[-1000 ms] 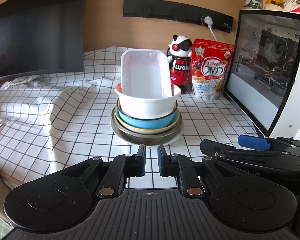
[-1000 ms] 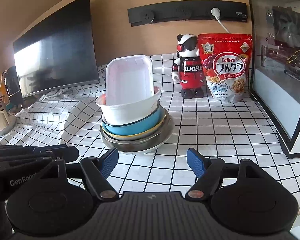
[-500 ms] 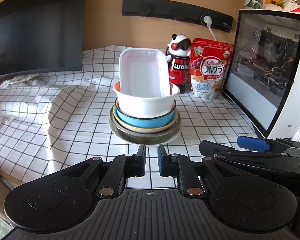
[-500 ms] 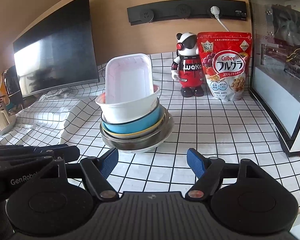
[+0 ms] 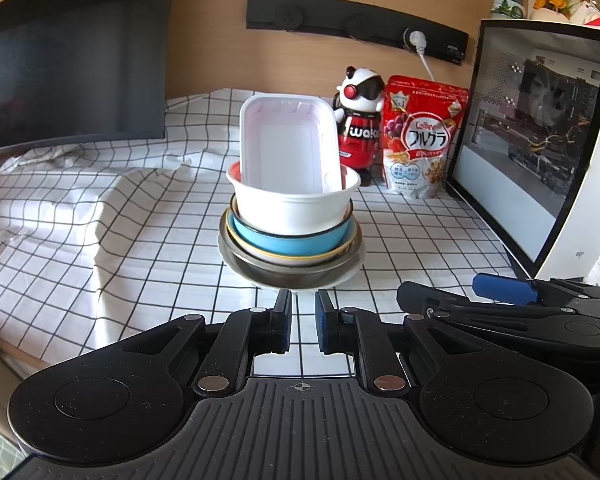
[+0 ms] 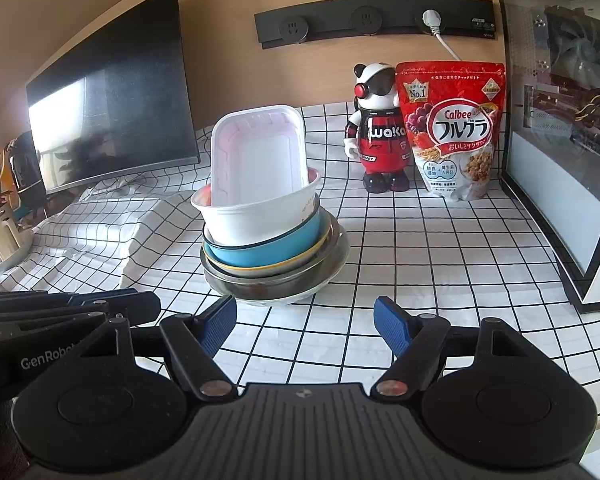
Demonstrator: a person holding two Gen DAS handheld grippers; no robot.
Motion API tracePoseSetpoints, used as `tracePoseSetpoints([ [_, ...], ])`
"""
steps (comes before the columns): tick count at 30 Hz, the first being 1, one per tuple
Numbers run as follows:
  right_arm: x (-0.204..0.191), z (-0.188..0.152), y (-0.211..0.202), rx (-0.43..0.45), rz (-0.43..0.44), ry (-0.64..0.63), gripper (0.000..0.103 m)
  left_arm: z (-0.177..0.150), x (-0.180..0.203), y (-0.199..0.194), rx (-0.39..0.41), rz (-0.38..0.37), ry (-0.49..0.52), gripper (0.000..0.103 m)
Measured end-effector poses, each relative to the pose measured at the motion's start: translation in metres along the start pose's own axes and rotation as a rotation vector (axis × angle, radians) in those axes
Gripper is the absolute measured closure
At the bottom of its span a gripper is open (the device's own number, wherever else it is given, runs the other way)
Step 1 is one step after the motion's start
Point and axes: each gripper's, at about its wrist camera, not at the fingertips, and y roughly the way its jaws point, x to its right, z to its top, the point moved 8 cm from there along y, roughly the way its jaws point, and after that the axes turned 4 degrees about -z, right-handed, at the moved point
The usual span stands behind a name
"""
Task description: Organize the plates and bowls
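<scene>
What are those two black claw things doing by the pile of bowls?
A person holds one gripper in each hand, tidying dishes. The left gripper is nearly shut and empty; the right gripper is open and empty. Both point at the stack on the checked cloth without touching it. A white tray stands tilted in the white bowl on top, above a blue bowl and a metal one.

Black tool [image 5: 302, 322], blue pads [image 6: 392, 326], "GenRobot" marking.

four stacked bowls [image 5: 292, 236], one tray [image 5: 288, 148], two grippers [image 5: 302, 320]
</scene>
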Motion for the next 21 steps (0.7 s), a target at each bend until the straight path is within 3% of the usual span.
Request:
tracePoseSetpoints([
  [15,-0.001,0.000,0.001,-0.002,0.005,0.003,0.027,-0.001,-0.002,0.002,-0.004,0.006,-0.006,0.088],
  [21,-0.002,0.004,0.007,-0.015,0.004,0.008,0.026,-0.004,-0.016,0.008,-0.029,0.012,-0.064,0.088],
])
